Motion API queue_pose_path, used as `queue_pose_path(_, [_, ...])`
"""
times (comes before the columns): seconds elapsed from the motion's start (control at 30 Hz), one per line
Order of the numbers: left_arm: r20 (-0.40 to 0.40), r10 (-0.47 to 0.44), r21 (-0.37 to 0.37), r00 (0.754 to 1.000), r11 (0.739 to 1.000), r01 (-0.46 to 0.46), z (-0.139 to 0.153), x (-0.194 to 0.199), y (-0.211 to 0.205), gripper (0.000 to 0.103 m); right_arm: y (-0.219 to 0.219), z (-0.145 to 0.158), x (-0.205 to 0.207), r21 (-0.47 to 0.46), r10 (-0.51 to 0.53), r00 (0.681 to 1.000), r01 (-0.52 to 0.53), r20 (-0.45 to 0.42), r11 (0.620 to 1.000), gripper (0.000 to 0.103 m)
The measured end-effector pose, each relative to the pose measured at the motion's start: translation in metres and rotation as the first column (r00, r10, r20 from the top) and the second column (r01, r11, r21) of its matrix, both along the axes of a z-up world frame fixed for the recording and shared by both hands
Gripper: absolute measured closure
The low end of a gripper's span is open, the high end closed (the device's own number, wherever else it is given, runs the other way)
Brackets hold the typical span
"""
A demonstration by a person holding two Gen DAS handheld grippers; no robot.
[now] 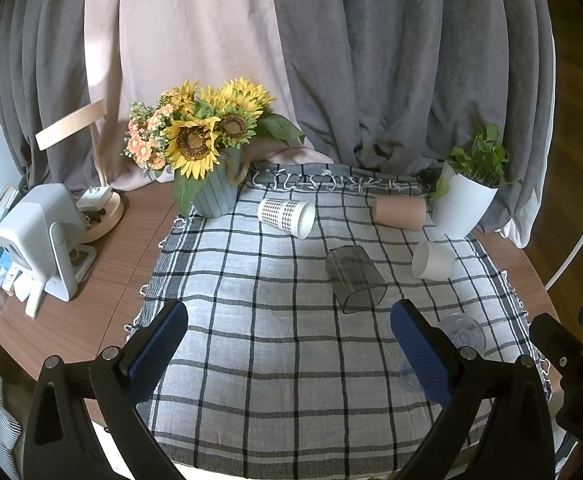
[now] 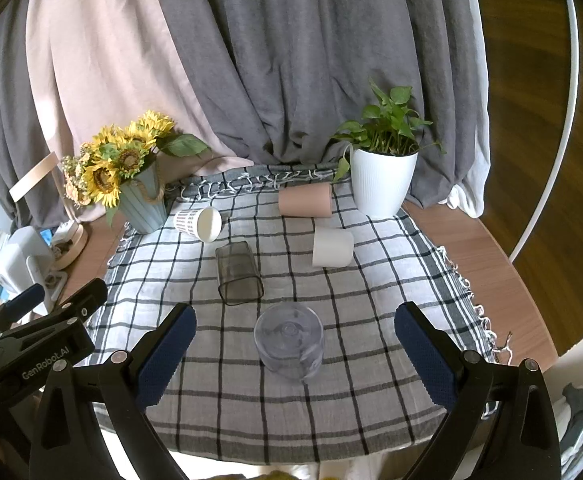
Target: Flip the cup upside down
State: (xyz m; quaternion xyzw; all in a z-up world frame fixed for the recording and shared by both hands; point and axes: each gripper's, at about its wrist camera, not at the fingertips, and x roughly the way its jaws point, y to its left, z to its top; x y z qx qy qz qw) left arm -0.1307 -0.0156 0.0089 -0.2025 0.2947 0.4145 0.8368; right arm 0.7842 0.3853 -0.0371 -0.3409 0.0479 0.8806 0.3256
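Several cups lie on their sides on a checked cloth [image 2: 371, 320]: a patterned paper cup [image 2: 198, 223] [image 1: 287, 216], a smoky square cup [image 2: 238, 273] [image 1: 355, 279], a pink cup [image 2: 305, 199] [image 1: 400, 210] and a white cup [image 2: 332, 247] [image 1: 432, 260]. A clear cup [image 2: 289, 341] stands upside down between my right gripper's [image 2: 293, 354] fingers, near the front. That gripper is open and not touching it. My left gripper [image 1: 289, 346] is open and empty over bare cloth [image 1: 275, 320]; the clear cup [image 1: 461, 334] shows partly behind its right finger.
A sunflower pot [image 2: 141, 204] [image 1: 215, 196] stands at the cloth's back left, a white plant pot [image 2: 381, 184] [image 1: 463, 210] at the back right. A white device [image 1: 39, 236] and clutter sit on the round wooden table [image 1: 91, 312] to the left. Curtains hang behind.
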Motion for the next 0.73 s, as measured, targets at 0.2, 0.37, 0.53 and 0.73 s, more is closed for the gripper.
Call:
queue_pose_path(0.2, [0.0, 0.0, -0.001, 1.0, 1.0, 0.0, 0.0003, 0.0001, 0.0002, 0.0, 0.0, 0.0, -0.0001, 0.001, 0.0, 1.0, 0.0, 0.0, 1.0, 0.003])
queue_pose_path(0.37, [0.0, -0.003, 0.0, 1.0, 1.0, 0.003, -0.0008, 0.0013, 0.0006, 0.0, -0.0002, -0.0001, -0.0001, 0.001, 0.0, 1.0, 0.0, 0.0, 1.0, 0.003])
queue_pose_path(0.53, [0.0, -0.004, -0.001, 1.0, 1.0, 0.004, -0.0015, 0.0022, 0.0008, 0.0, 0.0006, -0.0009, -0.0002, 0.0, -0.002, 1.0, 0.002, 0.002, 1.0, 0.003])
queue_pose_path(0.73, [-0.005, -0.005, -0.005, 1.0, 1.0, 0.005, -0.0031, 0.0034, 0.0027, 0.0, 0.0009, -0.0009, -0.0003, -0.001, -0.001, 1.0, 0.001, 0.002, 1.0, 0.003])
